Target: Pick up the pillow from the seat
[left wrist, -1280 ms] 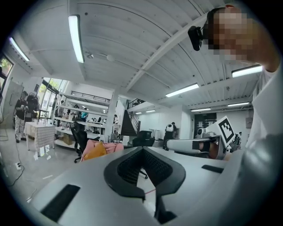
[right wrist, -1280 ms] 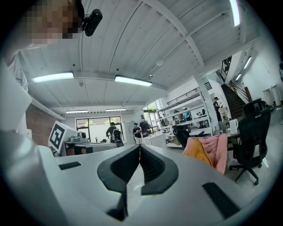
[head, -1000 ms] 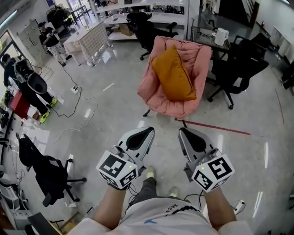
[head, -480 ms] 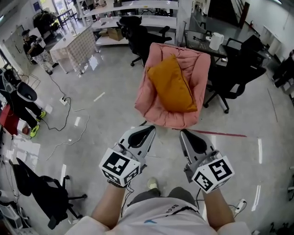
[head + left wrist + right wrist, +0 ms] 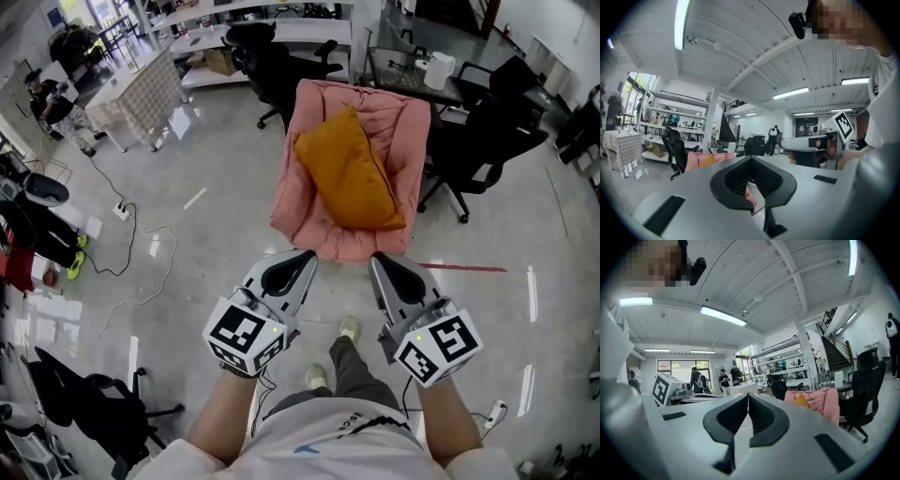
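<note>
An orange pillow leans upright in a pink padded chair on the floor ahead of me. My left gripper and right gripper are held side by side just short of the chair's front edge, both shut with nothing in them. In the left gripper view the pink chair and the pillow show low beyond the closed jaws. The right gripper view has the chair and a tip of the pillow to the right of its jaws.
Black office chairs stand right of and behind the pink chair. A dark table with a white kettle is behind it. Cables trail on the floor at left, another black chair at lower left. A red tape line marks the floor.
I have walked toward the pink chair; it now sits closer, just beyond the gripper tips. Both grippers stay shut and side by side.
</note>
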Demonstrator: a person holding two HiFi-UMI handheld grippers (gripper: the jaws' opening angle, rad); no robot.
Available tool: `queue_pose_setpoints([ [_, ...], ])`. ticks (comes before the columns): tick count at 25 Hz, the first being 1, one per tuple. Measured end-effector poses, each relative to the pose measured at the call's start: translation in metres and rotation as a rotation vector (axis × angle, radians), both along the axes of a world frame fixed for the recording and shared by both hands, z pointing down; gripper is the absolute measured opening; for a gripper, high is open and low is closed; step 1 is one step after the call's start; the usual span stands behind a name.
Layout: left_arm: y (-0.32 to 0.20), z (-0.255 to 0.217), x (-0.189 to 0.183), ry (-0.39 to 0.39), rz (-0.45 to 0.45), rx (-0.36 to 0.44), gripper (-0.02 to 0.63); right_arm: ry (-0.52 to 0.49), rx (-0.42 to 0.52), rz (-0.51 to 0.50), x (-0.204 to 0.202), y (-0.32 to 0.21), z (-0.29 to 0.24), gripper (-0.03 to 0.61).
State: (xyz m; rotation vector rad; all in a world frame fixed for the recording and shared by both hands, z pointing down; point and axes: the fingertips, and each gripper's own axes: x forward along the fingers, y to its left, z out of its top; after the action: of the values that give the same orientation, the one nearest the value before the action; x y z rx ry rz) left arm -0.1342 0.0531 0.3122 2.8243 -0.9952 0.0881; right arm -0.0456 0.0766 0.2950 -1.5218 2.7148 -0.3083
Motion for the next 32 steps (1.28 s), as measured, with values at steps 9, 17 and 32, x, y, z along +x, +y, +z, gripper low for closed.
queue_pose_setpoints([
  [9,-0.103,0.014,0.026,-0.040,-0.033,-0.030,0.011,0.009,-0.021,-0.057,0.020,-0.113,0.016,0.015],
  [17,-0.192,0.027,0.068,-0.064,-0.057,-0.052,0.011,0.044,-0.039,-0.090,0.063,-0.200,0.033,0.017],
  [32,-0.308,0.053,0.114,-0.135,0.027,-0.020,0.011,0.102,-0.083,-0.057,0.102,-0.309,0.079,0.017],
])
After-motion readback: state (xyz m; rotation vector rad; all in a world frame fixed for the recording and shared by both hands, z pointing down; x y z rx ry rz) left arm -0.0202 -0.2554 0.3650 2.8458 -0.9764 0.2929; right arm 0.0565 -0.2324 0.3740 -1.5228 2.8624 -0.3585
